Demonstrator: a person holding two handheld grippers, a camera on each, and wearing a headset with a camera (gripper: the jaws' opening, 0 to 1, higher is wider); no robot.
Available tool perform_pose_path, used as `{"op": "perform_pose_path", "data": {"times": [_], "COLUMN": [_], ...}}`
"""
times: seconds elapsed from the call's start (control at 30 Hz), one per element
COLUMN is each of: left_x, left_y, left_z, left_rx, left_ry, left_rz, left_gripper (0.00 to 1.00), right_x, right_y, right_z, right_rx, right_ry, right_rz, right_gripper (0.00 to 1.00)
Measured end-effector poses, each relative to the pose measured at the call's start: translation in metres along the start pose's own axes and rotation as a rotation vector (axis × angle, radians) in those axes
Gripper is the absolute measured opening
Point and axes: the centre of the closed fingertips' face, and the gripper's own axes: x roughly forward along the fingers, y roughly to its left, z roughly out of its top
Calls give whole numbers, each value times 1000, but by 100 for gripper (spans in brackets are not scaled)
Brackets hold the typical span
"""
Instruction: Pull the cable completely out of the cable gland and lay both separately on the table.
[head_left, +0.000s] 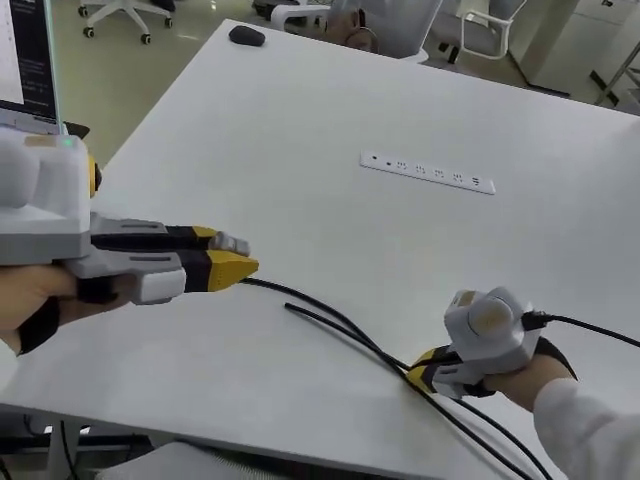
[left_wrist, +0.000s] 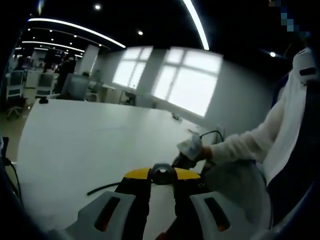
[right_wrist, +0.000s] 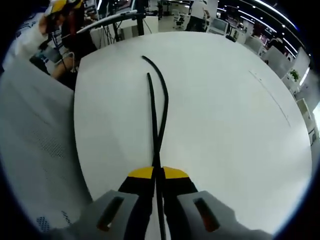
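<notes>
My left gripper (head_left: 243, 266) hovers over the left part of the white table (head_left: 300, 120), shut on a dark round cable gland (left_wrist: 161, 173) at its jaw tips. A black cable (head_left: 330, 318) runs from that tip across the table towards the lower right. I cannot tell whether it still sits inside the gland. A second strand lies beside it, its free end (head_left: 289, 306) resting on the table. My right gripper (head_left: 421, 374) sits low near the front edge, shut on the cable (right_wrist: 156, 125); both strands stretch ahead of its jaws.
A white power strip (head_left: 427, 171) lies flat at the table's centre right. A black mouse (head_left: 246, 36) rests at the far edge and a screen (head_left: 30, 60) stands at the left. Office chairs (head_left: 120, 12) stand beyond the table.
</notes>
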Motion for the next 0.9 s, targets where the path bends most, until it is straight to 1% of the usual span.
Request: {"op": "perform_pose_path", "data": {"times": [0.07,0.17,0.23,0.33,0.4,0.43,0.47,0.5,0.57,0.63,0.67,0.77,0.8,0.9], "left_x": [0,0,0,1,1,2,2,2,2,2,2,2,3,3], "left_y": [1,1,1,0,0,0,0,-1,-1,-1,-1,-1,-2,-2], "left_z": [-1,-1,0,0,0,0,0,0,0,-1,-2,-4,-5,-6], "left_rx": [-1,-5,-4,-3,-1,-1,-1,-2,-3,-4,-6,-13,-15,-17], "left_ry": [3,1,2,3,4,4,3,2,1,3,4,5,7,7], "left_rz": [0,0,-2,-6,-6,-6,-5,-6,-4,-5,-5,-3,-3,-6], "left_gripper": [18,18,18,18,18,18,18,18,18,18,18,18,18,18], "right_x": [1,1,1,2,4,6,6,7,6,6,6,8,8,7], "right_y": [2,3,5,15,16,16,12,10,10,11,11,11,6,4], "right_z": [0,1,0,2,0,-1,-3,-6,-3,-3,-3,-2,-1,0], "right_rx": [19,49,60,93,70,52,28,21,51,41,48,41,35,30], "right_ry": [-8,-15,-19,-32,-21,-11,-2,9,-8,-13,-13,14,41,60], "right_rz": [17,19,32,79,73,64,45,31,41,44,43,37,7,17], "right_gripper": [4,4,4,7,10,9,6,4,4,4,4,3,2,2]}}
